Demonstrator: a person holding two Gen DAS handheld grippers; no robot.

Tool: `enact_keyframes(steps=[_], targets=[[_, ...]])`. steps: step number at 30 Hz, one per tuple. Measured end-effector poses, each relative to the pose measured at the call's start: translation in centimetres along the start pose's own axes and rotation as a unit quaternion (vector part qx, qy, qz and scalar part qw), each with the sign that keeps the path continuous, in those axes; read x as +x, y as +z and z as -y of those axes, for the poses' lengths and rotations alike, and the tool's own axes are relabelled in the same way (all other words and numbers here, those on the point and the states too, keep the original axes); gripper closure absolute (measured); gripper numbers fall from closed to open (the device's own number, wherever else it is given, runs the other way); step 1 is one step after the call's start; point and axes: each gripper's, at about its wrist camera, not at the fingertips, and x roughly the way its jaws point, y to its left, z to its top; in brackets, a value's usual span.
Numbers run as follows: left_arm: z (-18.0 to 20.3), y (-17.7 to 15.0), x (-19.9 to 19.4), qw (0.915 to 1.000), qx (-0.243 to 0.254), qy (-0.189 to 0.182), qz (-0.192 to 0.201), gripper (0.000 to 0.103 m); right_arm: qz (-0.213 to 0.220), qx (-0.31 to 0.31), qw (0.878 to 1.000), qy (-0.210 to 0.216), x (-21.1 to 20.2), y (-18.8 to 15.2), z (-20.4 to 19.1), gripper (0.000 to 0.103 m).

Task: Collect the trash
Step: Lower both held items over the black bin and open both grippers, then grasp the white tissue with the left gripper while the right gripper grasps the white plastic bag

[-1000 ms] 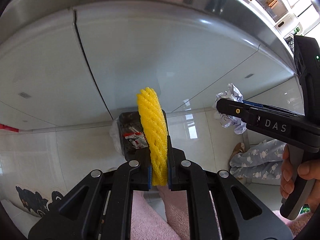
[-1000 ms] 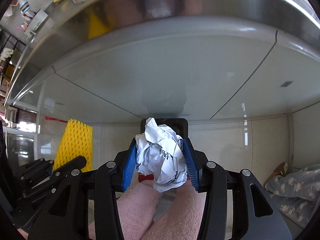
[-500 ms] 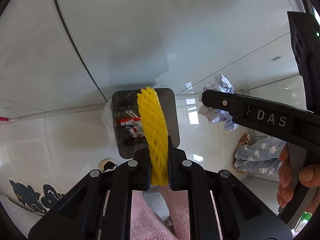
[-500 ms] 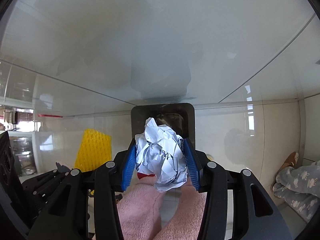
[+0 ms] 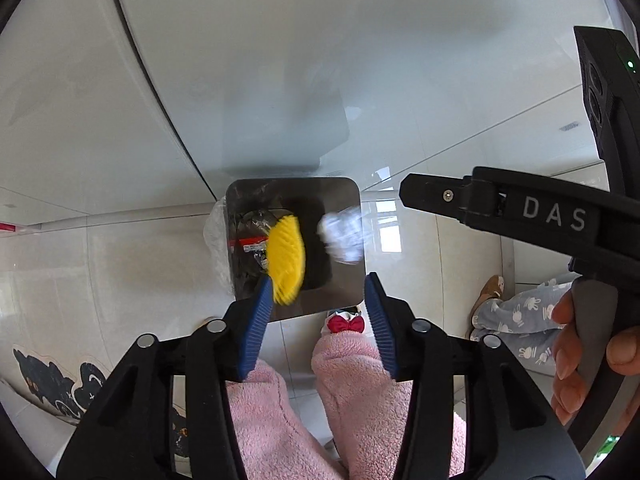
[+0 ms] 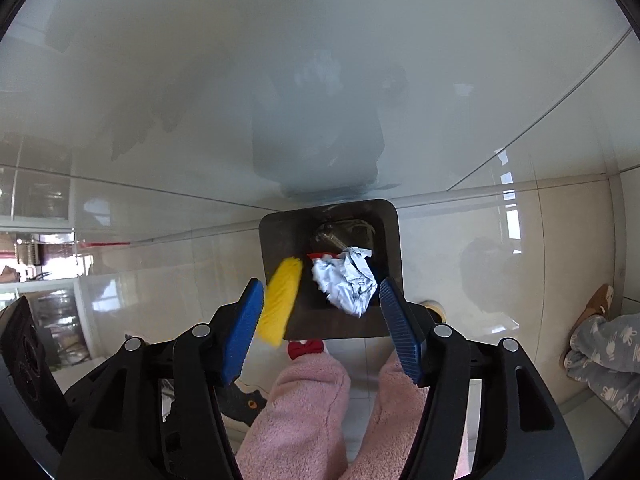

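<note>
I see a yellow foam net point(image 5: 285, 254) over the open trash bin point(image 5: 344, 280), blurry and tipped on its side. Next to it a crumpled white paper ball point(image 6: 347, 282) is over the same bin, with other trash lying inside.

The person is wearing fluffy pink trousers point(image 5: 352, 408) and a slipper with a red bow point(image 5: 345, 324), gripping black blue-padded grippers lettered "DAS".

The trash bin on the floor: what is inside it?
Inside the trash bin a clear wrapper with a red label shows; yellow foam net and crumpled paper cover the rest.
</note>
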Motion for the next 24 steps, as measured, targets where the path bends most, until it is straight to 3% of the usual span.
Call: enact_keyframes(steps=[6, 8, 10, 15, 20, 24], targets=[[0.0, 0.2, -1.6, 0.9997, 0.009, 0.023, 0.009, 0.032, 0.005, -0.003, 1.000, -0.008, -1.4, 0.3, -0.6, 0.029], [-0.1, 0.5, -2.9, 0.9992, 0.006, 0.036, 0.014, 0.023, 0.010, -0.008, 1.000, -0.012, -2.6, 0.4, -0.9, 0.023], [-0.2, 0.8, -4.6, 0.9990, 0.002, 0.037, 0.023, 0.016, 0.022, -0.015, 0.999, -0.020, -4.3, 0.4, -1.1, 0.009], [0.3, 1.5, -9.6, 0.9971, 0.008, 0.046, 0.060, 0.008, 0.045, -0.029, 0.998, -0.024, -9.1, 0.1, -1.5, 0.003], [1.2, 2.0, -14.9, 0.9943, 0.006, 0.039, 0.099, 0.008, 0.062, -0.028, 0.997, -0.021, -13.7, 0.0, -1.7, 0.003], [1.7, 2.3, -18.5, 0.9903, 0.015, 0.045, 0.131, 0.008, 0.106, -0.017, 0.994, -0.004, -18.6, 0.0, -1.6, 0.003]])
